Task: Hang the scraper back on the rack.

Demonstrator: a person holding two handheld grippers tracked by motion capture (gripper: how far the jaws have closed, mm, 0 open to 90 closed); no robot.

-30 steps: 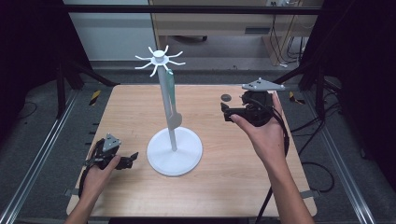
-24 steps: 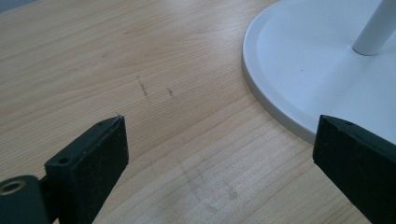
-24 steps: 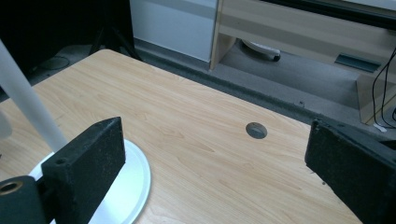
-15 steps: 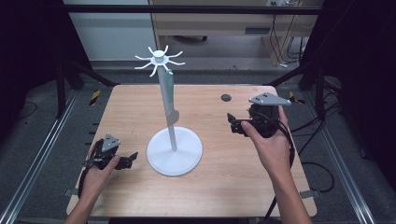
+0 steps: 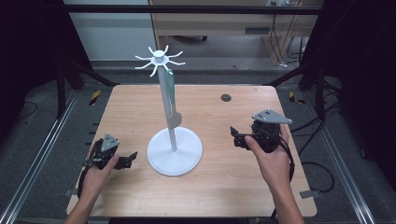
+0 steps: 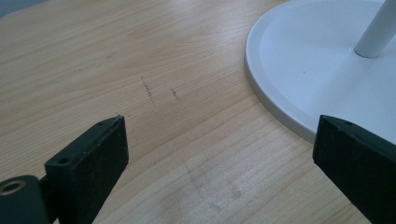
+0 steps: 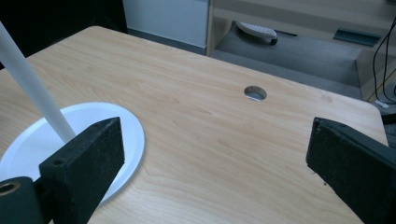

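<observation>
Pale matt wood-grain table (image 5: 140, 112); smooth white stand (image 5: 174, 151); rough black jaw pads.

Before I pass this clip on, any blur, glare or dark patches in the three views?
High view: table evenly lit, surroundings fall into black. Left gripper view: wood grain sharp, white stand base slightly washed out. Right gripper view: near jaws soft, the stand's pole sharp enough.

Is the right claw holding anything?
No, the right claw is wide open, with bare table between its jaws.
</observation>
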